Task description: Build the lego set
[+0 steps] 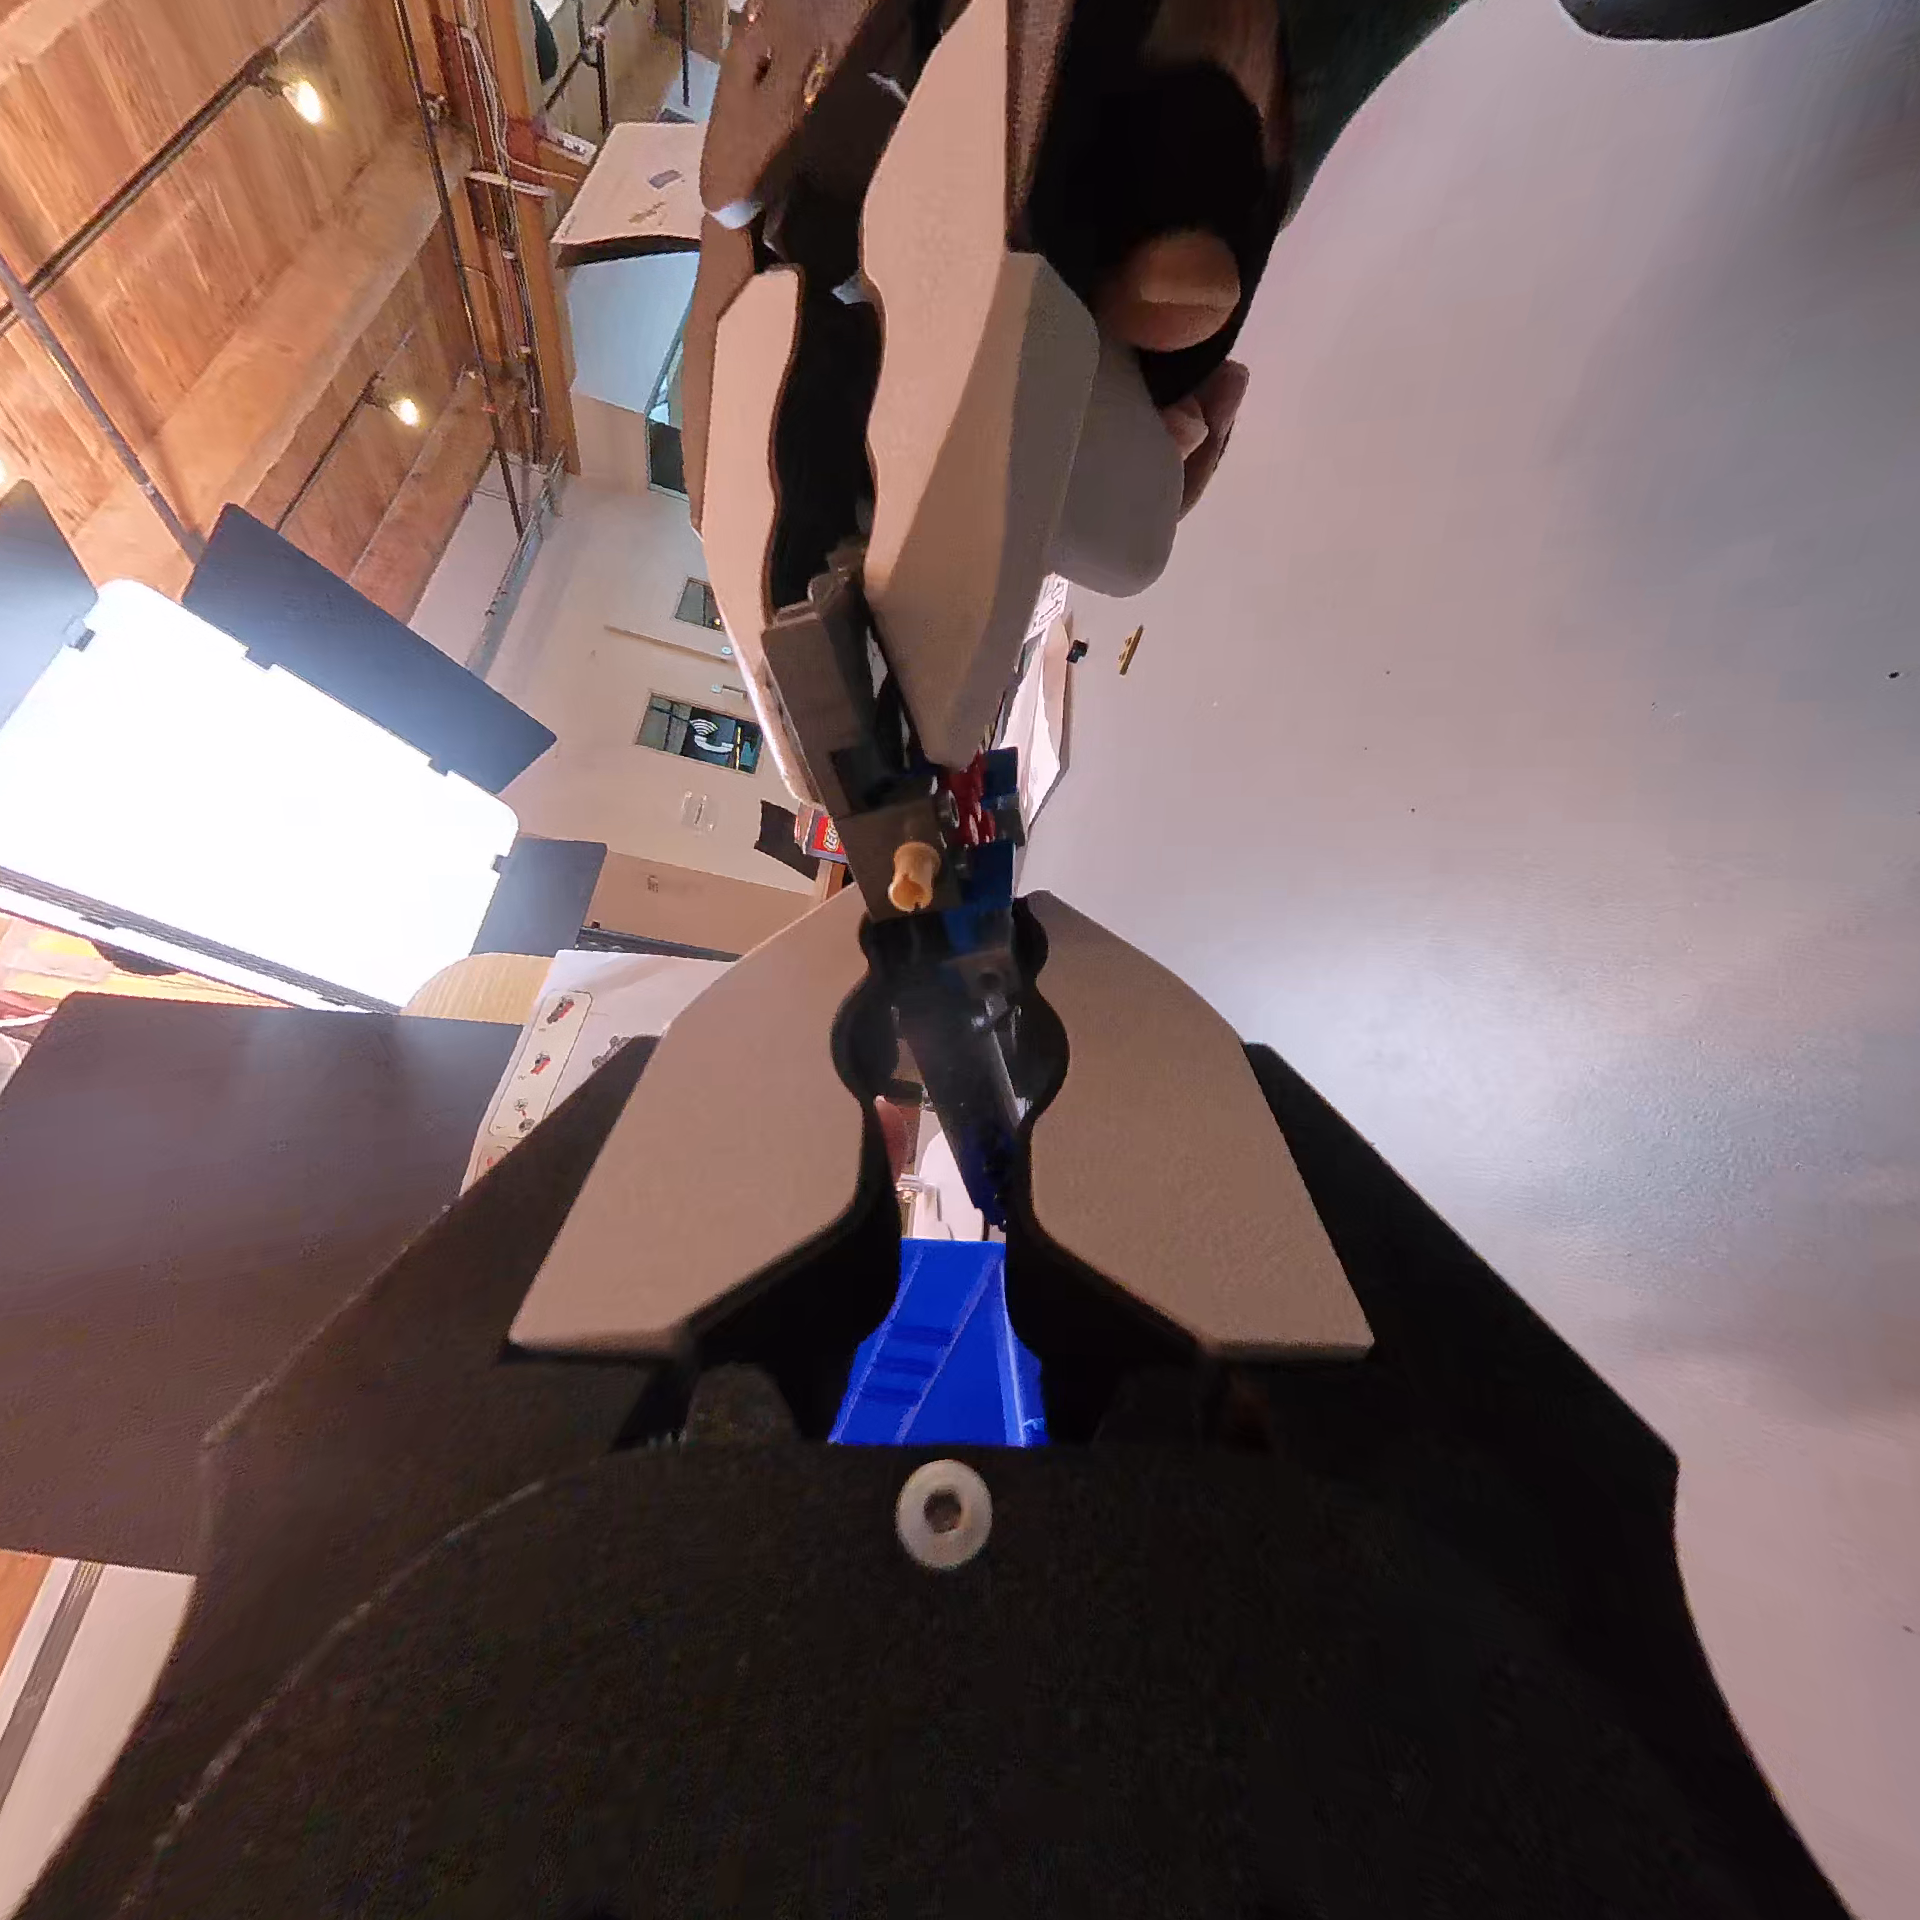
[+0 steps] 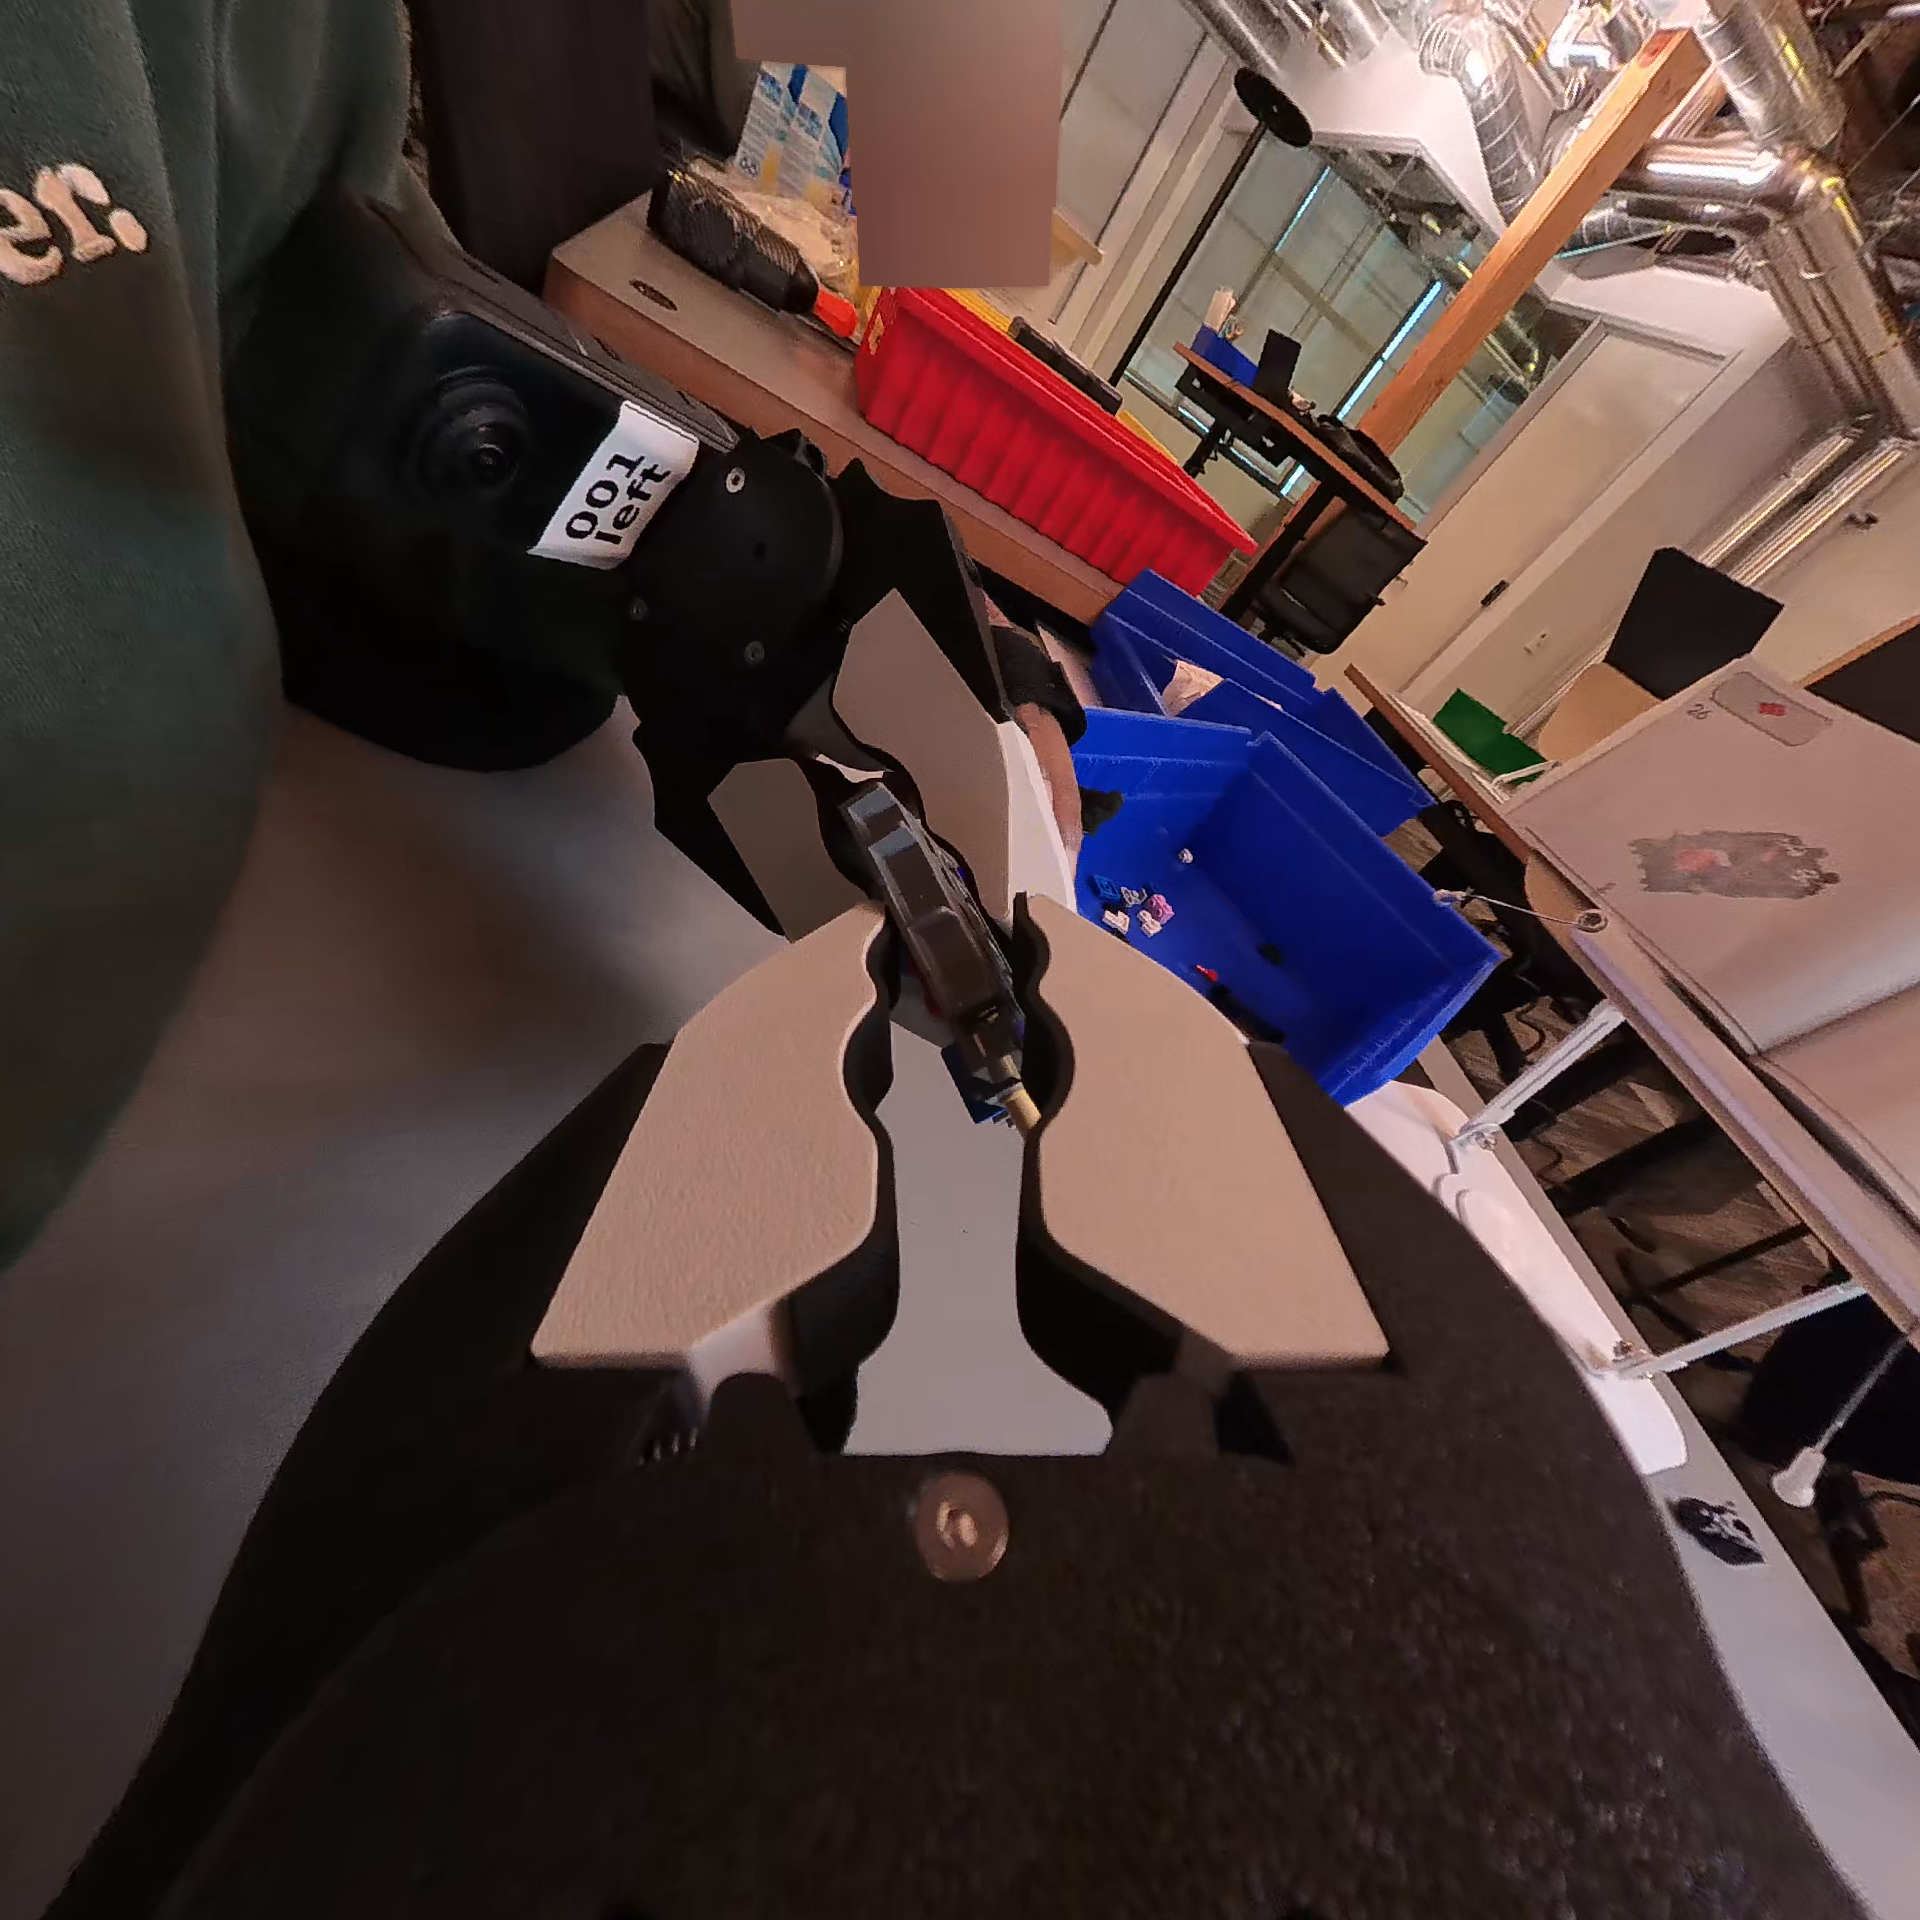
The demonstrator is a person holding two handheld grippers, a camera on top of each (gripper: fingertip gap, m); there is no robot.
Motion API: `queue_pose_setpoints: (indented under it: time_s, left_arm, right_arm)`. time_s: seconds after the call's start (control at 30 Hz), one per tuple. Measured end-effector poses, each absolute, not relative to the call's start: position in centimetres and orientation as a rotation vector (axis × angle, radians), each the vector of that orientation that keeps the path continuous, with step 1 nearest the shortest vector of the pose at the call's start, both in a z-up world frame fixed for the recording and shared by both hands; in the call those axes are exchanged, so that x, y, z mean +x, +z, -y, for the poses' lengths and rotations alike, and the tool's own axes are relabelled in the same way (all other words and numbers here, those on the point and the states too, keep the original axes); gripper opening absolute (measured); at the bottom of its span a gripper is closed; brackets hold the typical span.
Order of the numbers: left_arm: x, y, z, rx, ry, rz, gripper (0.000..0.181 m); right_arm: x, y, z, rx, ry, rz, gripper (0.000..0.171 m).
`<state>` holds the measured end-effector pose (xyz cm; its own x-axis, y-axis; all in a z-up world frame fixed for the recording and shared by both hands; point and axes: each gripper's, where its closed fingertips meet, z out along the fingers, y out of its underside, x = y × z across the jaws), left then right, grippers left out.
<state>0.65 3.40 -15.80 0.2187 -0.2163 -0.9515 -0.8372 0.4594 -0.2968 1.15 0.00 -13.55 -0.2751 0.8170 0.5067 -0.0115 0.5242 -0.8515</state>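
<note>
1. Brick assembly (image 1: 956,862), grey, blue and red with a tan pin, was held above the white worktop (image 1: 1558,935)
2. Left claw (image 1: 951,966) pinched one end
3. Right claw (image 2: 961,961) pinched the other, blue bin (image 2: 1351,935) nearby

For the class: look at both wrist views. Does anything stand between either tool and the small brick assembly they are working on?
Nothing visible does. The left tool and the right tool both already close on the brick assembly from opposite ends, above the white table. The blue bin sits off to one side.
</note>
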Motion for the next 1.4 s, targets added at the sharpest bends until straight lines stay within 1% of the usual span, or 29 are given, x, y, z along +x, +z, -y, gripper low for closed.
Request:
queue_pose_setpoints:
  time_s: [0.23,0.37,0.5,0.67,0.8,1.1,1.23,1.4]
  left_arm:
    - [0.5,-15.9,-3.6,-1.099,0.471,-1.277,0.019]
    - [1.4,-16.2,-3.1,-1.181,0.243,-1.234,0.031]
    - [1.9,-17.0,-3.0,-1.280,0.049,-1.192,0.025]
    - [2.1,-17.8,-2.4,-1.388,-0.190,-1.188,0.022]
    - [1.8,-17.7,-2.3,-1.467,-0.297,-1.162,0.022]
    - [1.2,-18.7,-2.4,-1.533,-0.319,-1.183,0.023]
    - [1.2,-18.6,-2.4,-1.523,-0.345,-1.179,0.023]
    - [1.3,-19.2,-2.5,-1.582,-0.471,-1.130,0.022]
  right_arm:
    - [0.9,-13.6,0.0,-0.663,0.893,1.651,0.015]
    - [0.4,-14.2,-0.2,-0.689,0.888,1.647,0.011]
    - [0.1,-14.8,-0.3,-0.744,0.960,1.647,0.011]
    - [0.1,-15.2,-0.3,-0.852,1.124,1.649,0.011]
    - [-0.4,-14.9,-0.6,-1.087,1.463,1.555,0.012]
    - [-0.8,-15.5,-1.1,-1.417,1.991,1.370,0.010]
    - [-0.8,-15.4,-1.1,-1.444,2.059,1.346,0.010]
    - [-0.9,-16.0,-1.6,-1.463,1.973,1.378,0.010]
